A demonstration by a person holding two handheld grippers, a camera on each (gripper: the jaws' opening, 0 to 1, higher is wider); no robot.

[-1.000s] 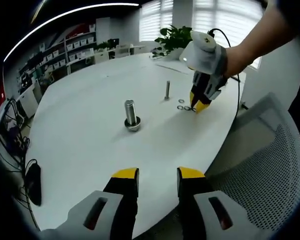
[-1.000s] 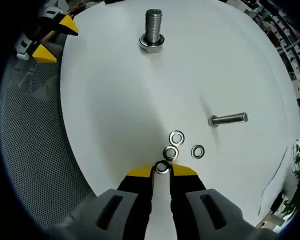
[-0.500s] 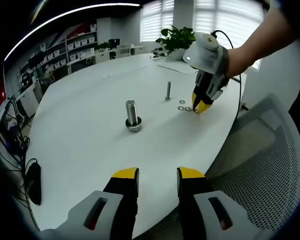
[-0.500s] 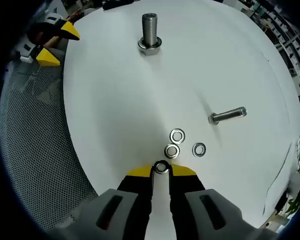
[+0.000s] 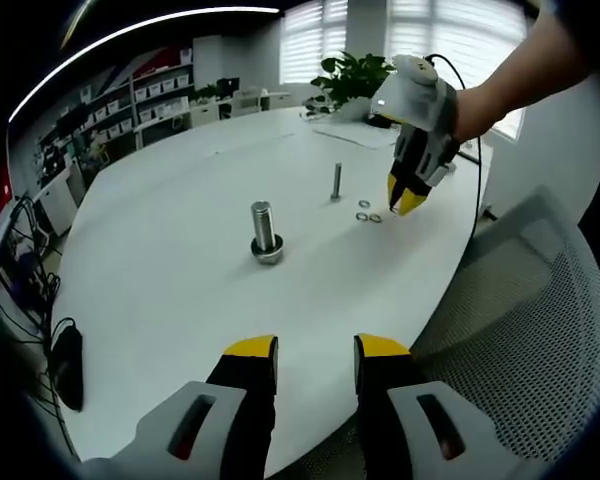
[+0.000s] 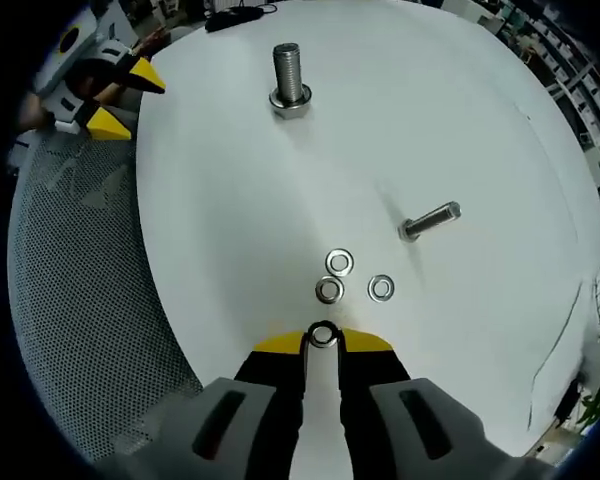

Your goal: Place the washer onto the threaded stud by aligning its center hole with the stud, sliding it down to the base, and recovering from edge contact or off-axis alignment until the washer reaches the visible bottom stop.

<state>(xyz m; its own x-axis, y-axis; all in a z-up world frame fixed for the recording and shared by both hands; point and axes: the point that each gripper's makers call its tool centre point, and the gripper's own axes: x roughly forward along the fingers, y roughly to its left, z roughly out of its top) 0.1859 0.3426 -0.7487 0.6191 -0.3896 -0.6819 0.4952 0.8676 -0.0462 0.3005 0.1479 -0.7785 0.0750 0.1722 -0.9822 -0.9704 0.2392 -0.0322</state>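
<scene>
Clearly the right tool (image 6: 323, 341) has a washer (image 6: 323, 335) pinched between its yellow tips, jaws drawn nearly together on the ring's edge, so that the ring's hole faces the camera in the right gripper view. In the left gripper view the same tool (image 5: 404, 203) hangs above the bench (image 5: 180, 300), clear of the surface, near the bench's far right edge.

Three spare washers (image 6: 338, 263) lie flat in a small cluster just ahead of the right tool. Beside them, a little further on, stands a thin bolt (image 6: 430, 220).

The target, the thick threaded stud (image 6: 287, 72), stands upright on its hex base well beyond the cluster, towards the middle of the bench; in the left gripper view the stud (image 5: 263, 227) sits between the two tools. From the held washer the stud lies straight ahead and slightly to the left in the right gripper view, and its long axis is vertical to the bench.

I judge the washer must be carried across to the stud's top and turned flat, hole over the axis, before any sliding can begin; no part of the threading is done yet.

The left tool (image 5: 315, 353) is nearer the bench's near edge, jaws parted with nothing between them. It shows at the bench's edge in the right gripper view (image 6: 110, 95).
</scene>
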